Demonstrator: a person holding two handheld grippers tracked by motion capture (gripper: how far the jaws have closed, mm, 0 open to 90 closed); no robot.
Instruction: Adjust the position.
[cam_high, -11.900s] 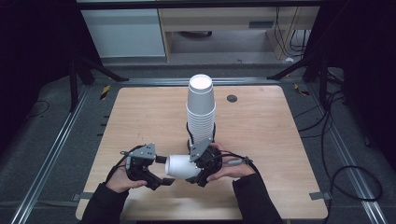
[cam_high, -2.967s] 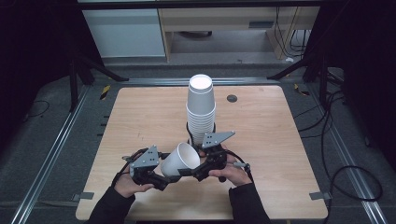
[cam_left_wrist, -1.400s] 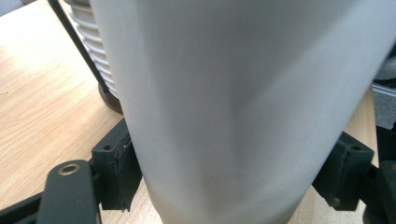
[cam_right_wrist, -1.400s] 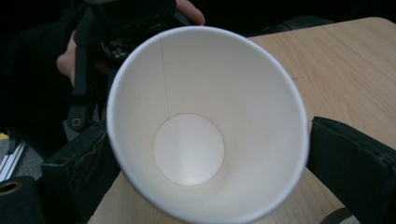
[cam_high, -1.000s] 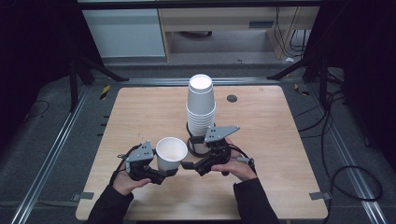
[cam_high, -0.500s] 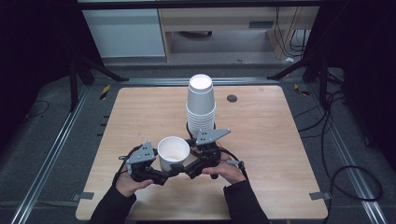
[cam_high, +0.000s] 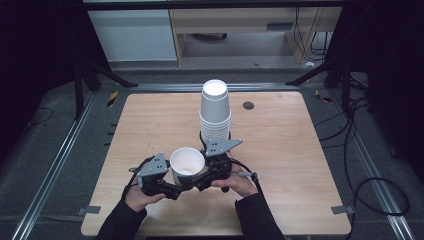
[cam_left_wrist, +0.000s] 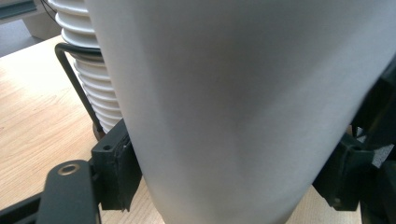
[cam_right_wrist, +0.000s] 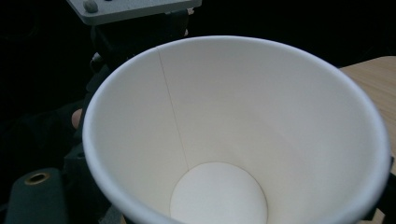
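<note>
While the paper cup (cam_high: 187, 166) sits upright with its open mouth up, near the front of the table (cam_high: 280, 150), the left tool (cam_high: 176, 186) has its two black jaws pressed on the cup's sides, low down, so it is holding the cup. The right tool (cam_high: 204, 181) is right next to the cup on its other side, and its camera looks down into the white inside (cam_right_wrist: 219, 140), but it is hard to tell if this tool is squeezing or just close by. Just behind the cup stands a tall stack of paper cups (cam_high: 215, 112) in a black wire holder (cam_left_wrist: 77, 79). A paper cup like this is likely very light and thin, and it would bend or crush with a hard squeeze. The smooth sides may slip too. The best place to hold it is probably on the two sides near the bottom, where it is stiffer, with a soft grip.
</note>
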